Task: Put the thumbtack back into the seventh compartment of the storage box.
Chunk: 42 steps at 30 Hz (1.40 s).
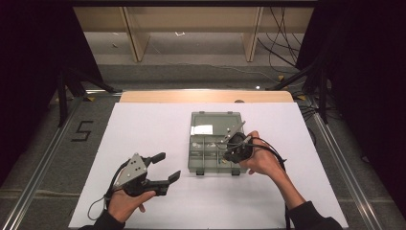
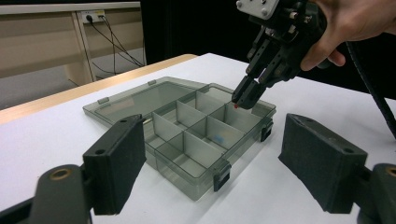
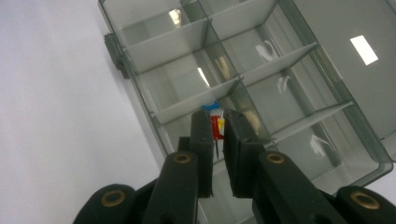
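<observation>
A clear grey compartment box [image 1: 191, 163] lies open in the middle of the white table, lid folded back on the far side. My right gripper [image 1: 226, 143] hangs over the box's right-hand compartments, shut on a small red and yellow pin [image 3: 216, 127] whose point faces back toward the gripper body. In the left gripper view the same gripper [image 2: 243, 99] hovers just above the box [image 2: 187, 177] with a red speck [image 2: 236, 106] at its tip. A small blue piece [image 2: 218, 137] lies in a compartment below. My left gripper [image 1: 167, 166] rests near the front left, open and holding nothing.
A white label [image 1: 202, 129] sits inside the lid. The table's wooden far edge [image 1: 206, 96] runs behind the box. Black stands [image 1: 64, 91] and cables [image 1: 282, 52] flank the table, and a "5" [image 1: 82, 130] is marked on the floor at left.
</observation>
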Available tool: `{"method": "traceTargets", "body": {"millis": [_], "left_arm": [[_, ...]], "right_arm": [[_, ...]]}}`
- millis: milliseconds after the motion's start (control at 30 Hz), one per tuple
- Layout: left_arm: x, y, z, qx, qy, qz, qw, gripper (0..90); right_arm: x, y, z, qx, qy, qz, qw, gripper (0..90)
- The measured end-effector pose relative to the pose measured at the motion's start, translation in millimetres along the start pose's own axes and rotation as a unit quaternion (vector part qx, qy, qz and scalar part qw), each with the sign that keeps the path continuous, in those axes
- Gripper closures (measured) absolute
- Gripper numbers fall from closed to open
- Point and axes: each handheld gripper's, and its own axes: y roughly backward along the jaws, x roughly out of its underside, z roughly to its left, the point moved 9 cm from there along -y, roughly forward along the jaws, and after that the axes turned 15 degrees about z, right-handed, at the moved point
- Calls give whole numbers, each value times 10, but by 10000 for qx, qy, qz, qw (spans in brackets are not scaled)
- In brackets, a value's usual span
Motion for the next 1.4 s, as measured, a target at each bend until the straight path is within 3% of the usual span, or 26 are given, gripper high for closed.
{"method": "traceTargets", "body": {"millis": [133,667,867,1133,1400], "left_arm": [[2,-1,-6,5,69,-1,10000,212],[-1,7,5,6,2,3,10000,212],[-1,7,5,6,5,4,10000,212],[1,3,4,1,0,11,10000,212],[-3,-6,-7,31,-20,-3,10000,212]], "right_arm": [[-16,-41,-21,24,-18,30,10000,828],[-28,-184,-13,-89,-87,130,9998,820],[-29,-130,-37,-158,-200,-37,9997,765],[-5,-5,-148,-117,-522,-346,9980,602],[37,155,-312,-87,-1143,-857,9897,448]]}}
